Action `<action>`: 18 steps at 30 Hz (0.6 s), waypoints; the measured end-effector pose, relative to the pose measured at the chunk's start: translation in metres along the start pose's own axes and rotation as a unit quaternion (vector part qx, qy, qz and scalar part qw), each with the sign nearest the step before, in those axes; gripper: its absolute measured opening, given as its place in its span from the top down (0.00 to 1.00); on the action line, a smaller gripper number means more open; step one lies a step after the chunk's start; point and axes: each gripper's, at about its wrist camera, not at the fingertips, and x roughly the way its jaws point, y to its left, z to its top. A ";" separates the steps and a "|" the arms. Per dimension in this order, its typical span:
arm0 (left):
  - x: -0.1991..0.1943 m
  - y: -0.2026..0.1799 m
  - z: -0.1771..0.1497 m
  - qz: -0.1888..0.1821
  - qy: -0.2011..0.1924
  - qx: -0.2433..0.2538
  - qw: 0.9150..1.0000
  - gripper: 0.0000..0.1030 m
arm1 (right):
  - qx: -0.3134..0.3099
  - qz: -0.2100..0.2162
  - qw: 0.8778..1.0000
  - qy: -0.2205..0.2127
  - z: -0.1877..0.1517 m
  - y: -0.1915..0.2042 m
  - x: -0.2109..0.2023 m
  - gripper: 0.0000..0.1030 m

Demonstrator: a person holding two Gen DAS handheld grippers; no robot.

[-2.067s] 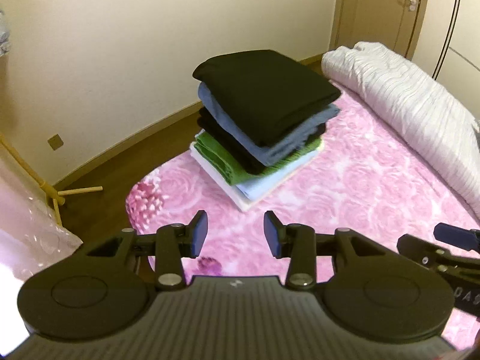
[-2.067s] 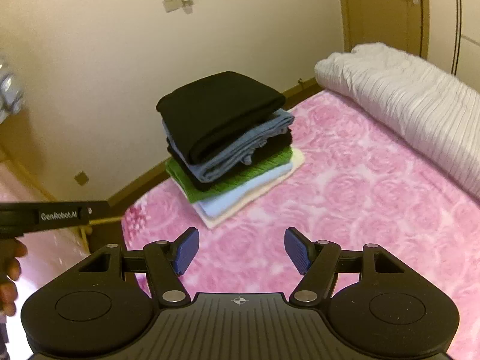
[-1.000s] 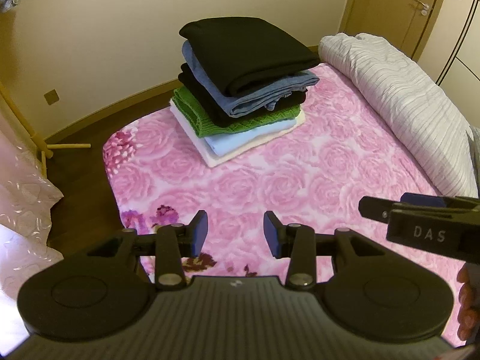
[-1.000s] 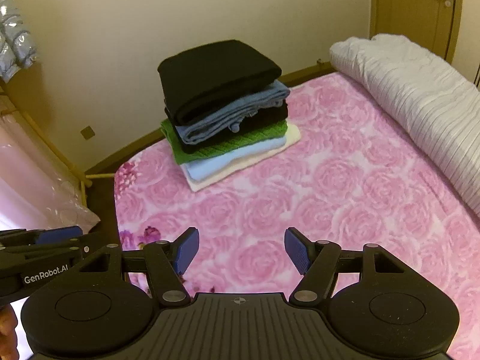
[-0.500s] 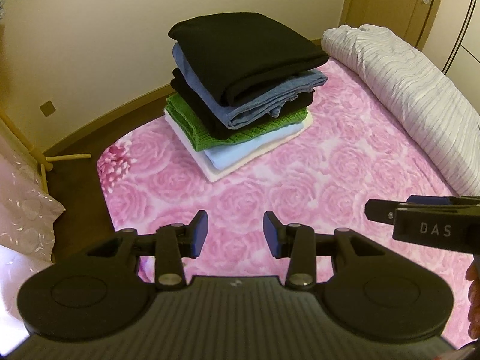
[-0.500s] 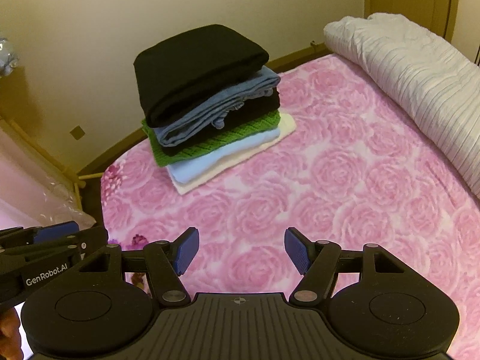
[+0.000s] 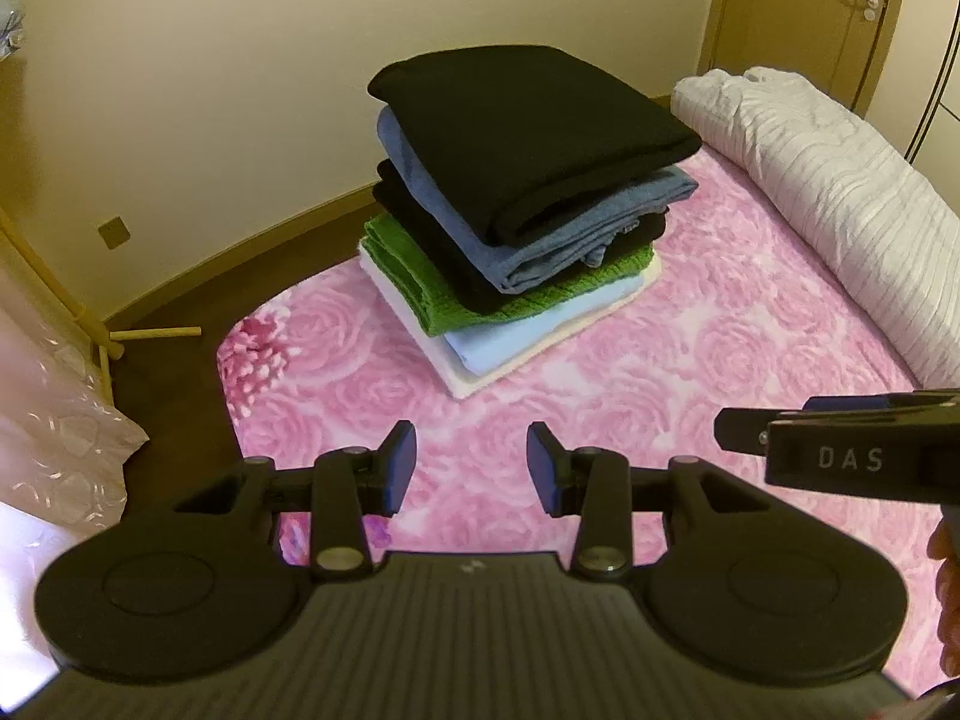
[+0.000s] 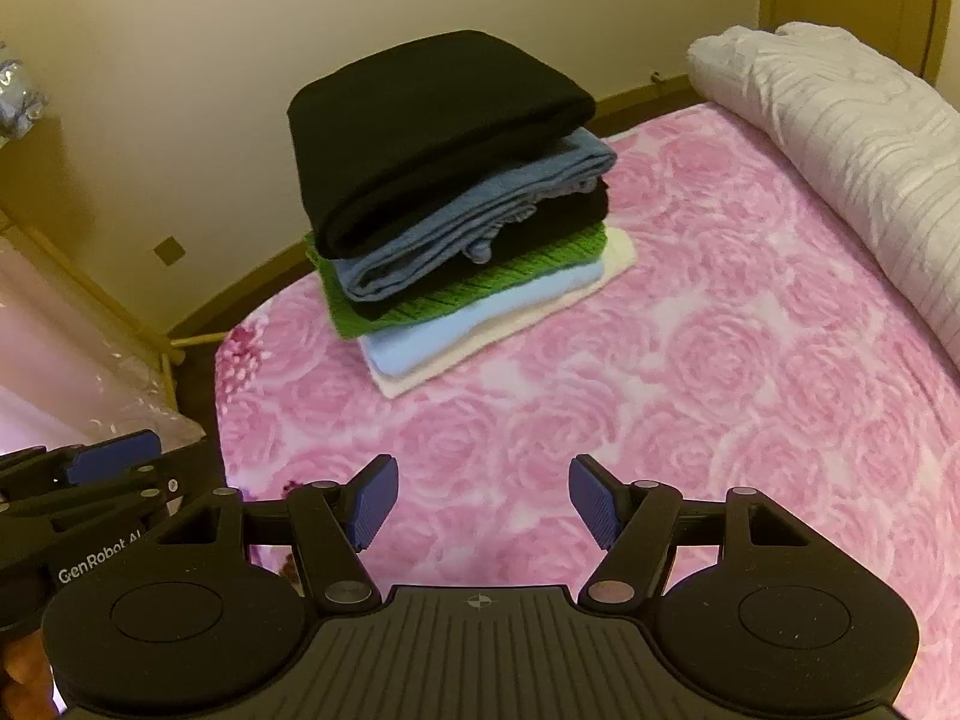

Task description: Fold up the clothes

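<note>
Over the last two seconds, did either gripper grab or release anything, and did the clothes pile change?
Nothing grabbed or released. Both the left gripper and right gripper backed away from the stack of folded clothes, then eased nearer, jaws open and empty throughout. The stack and pink floral bedspread stayed unchanged.

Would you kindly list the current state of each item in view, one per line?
Left hand-held gripper: open, empty, above the bedspread.
Right hand-held gripper: open, empty, above the bedspread.
Clothes stack: folded, piled on the bedspread.
Black garment: folded, top of the stack.
Blue-grey garment: folded, edge slightly rumpled.
Green knit: folded, low in the stack.
White quilt: rolled along the bed's far side.
Door: closed.
</note>
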 end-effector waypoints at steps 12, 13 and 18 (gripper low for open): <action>-0.013 0.010 -0.001 -0.004 -0.022 -0.020 1.000 0.65 | -0.004 -0.002 1.000 -0.003 -0.003 0.010 -0.006 0.35; -0.015 0.011 -0.001 -0.003 -0.023 -0.019 1.000 0.65 | -0.004 -0.003 1.000 -0.005 -0.003 0.011 -0.007 0.35; -0.024 0.013 -0.001 0.002 -0.020 -0.017 1.000 0.65 | -0.006 -0.007 1.000 -0.015 -0.004 0.016 -0.018 0.35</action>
